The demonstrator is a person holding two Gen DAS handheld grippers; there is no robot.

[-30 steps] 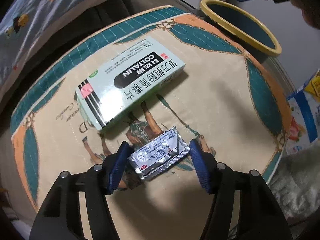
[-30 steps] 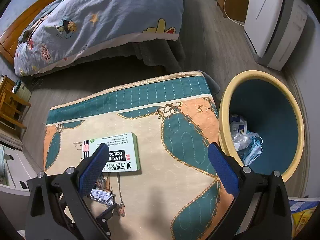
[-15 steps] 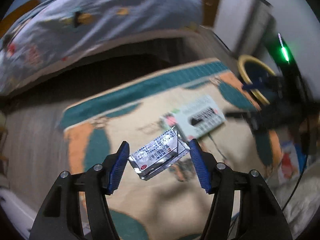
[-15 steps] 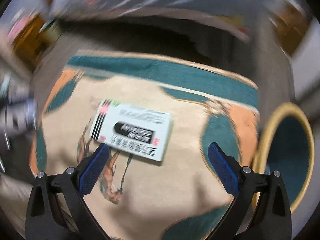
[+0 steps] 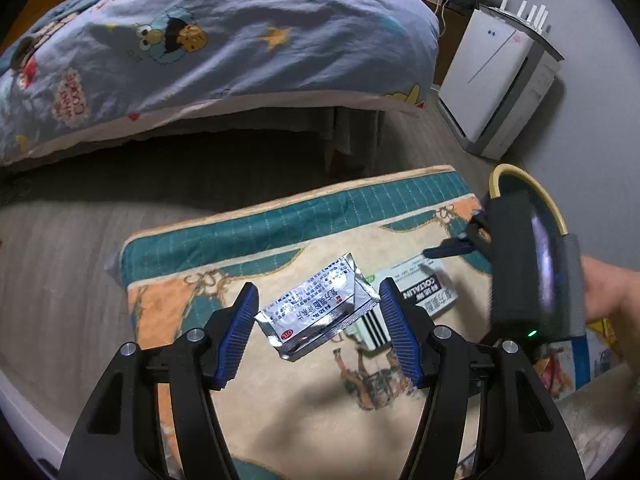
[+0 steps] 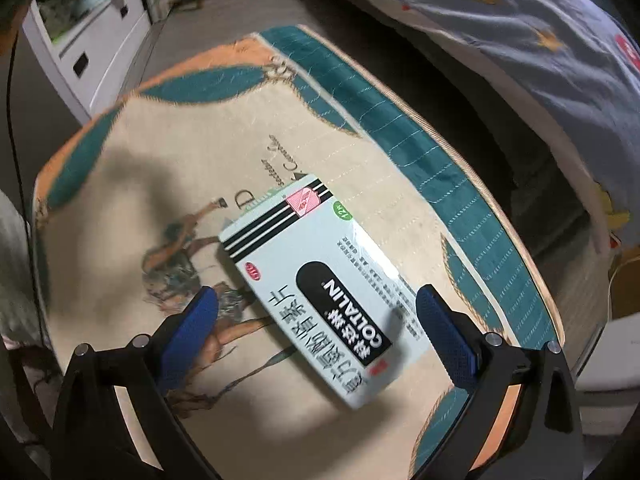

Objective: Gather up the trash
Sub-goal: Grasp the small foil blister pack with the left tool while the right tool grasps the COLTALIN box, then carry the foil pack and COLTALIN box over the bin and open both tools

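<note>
- Your left gripper (image 5: 316, 320) is clamped on the foil sachet (image 5: 318, 312), clear of the mat (image 5: 280, 408).
- Your right gripper (image 6: 316, 332) hangs fingers apart over the medicine box (image 6: 320, 280).

Our left gripper (image 5: 316, 328) and right gripper (image 6: 316, 336) look the same: black plastic frames, ridged blue finger pads (image 5: 236, 340), silver screws at the joints. From our left camera, the right one's blocky black housing has grey tape and a tiny green light.
</note>
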